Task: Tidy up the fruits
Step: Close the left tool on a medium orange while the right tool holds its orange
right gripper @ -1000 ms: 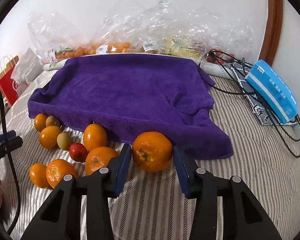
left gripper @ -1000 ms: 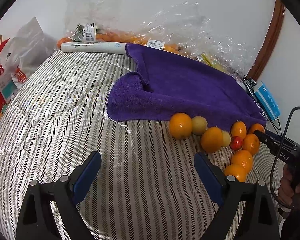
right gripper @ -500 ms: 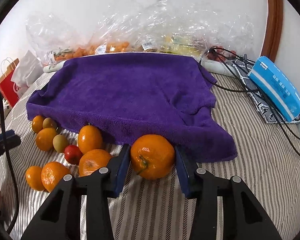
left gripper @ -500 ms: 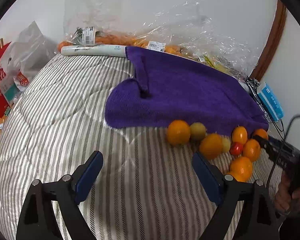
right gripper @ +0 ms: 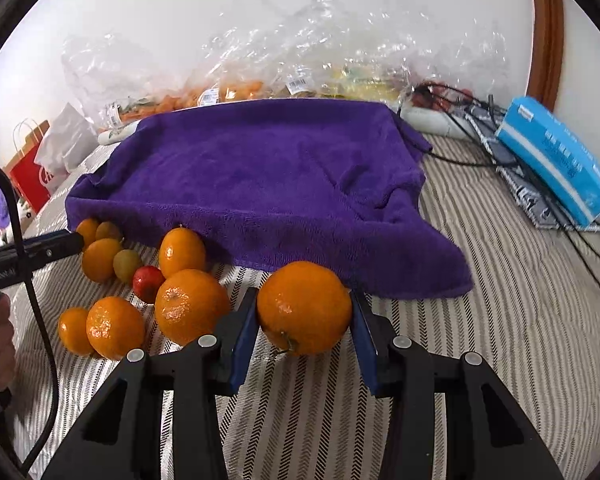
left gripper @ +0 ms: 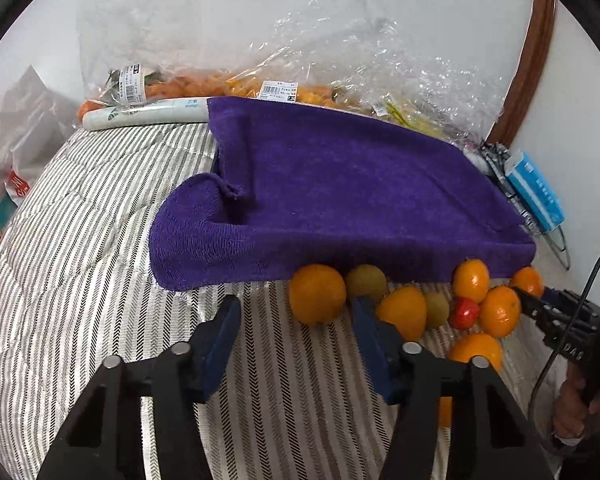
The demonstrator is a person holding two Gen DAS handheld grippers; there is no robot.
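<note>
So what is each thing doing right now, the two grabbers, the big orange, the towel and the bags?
Left gripper: jaws closing, nothing pinched yet, an orange just ahead.
Right gripper: shut on the big orange.
Purple towel: spread out, front edge rumpled.
Loose fruits: lying on the striped bedding.
Plastic bags: crumpled by the wall, with produce inside.

A bed [left gripper: 80, 280] covered in a grey-and-white striped quilt is carrying everything. A purple towel [left gripper: 340, 192] is lying spread across its middle. Along the towel's near edge, oranges [right gripper: 116, 332], two small greenish fruits [right gripper: 127, 264] and a small red fruit [right gripper: 148, 282] are resting in a loose cluster on the quilt. Clear plastic bags of produce [left gripper: 284, 92] are sitting along the wall side, beside a white tube [left gripper: 144, 114]. A blue box [right gripper: 556, 164] and black cables [right gripper: 580, 236] are lying at the far corner.
</note>
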